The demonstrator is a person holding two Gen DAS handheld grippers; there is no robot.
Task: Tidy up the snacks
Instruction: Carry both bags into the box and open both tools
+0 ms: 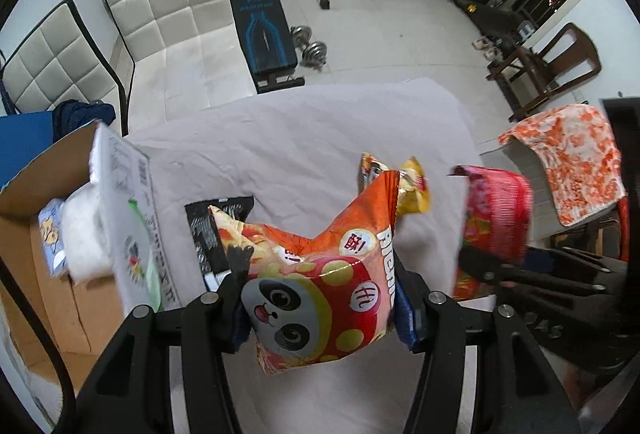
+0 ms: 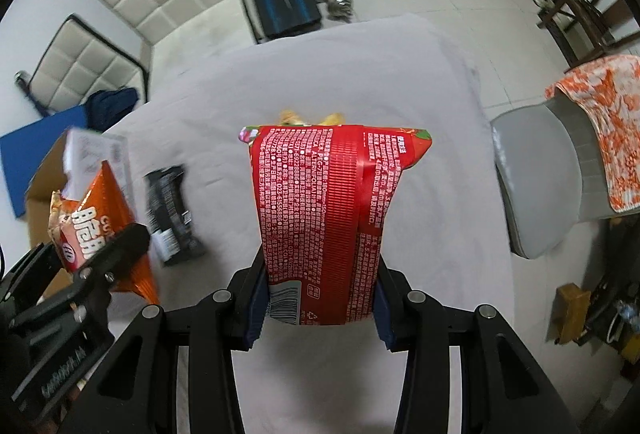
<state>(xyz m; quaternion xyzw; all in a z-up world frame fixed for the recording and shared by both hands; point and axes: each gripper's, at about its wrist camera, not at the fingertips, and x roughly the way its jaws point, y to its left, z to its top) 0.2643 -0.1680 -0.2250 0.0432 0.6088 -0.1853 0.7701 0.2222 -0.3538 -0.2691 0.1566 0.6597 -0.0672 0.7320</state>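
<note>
My left gripper (image 1: 320,310) is shut on an orange snack bag with a panda face (image 1: 320,274), lifted above the cloth-covered table (image 1: 300,138). My right gripper (image 2: 318,310) is shut on a red snack bag (image 2: 324,218) with white print, also held off the table. From the right wrist view the orange bag (image 2: 92,226) and the left gripper (image 2: 108,258) appear at the left. The red bag (image 1: 494,218) shows at the right in the left wrist view. A black packet (image 1: 218,230) and a yellow packet (image 1: 412,190) lie on the cloth.
An open cardboard box (image 1: 36,234) with a white flap and some items inside stands at the table's left edge. Padded white chairs (image 1: 168,2) stand behind it. A grey chair with an orange patterned towel (image 2: 600,126) is at the right. Gym gear covers the floor beyond.
</note>
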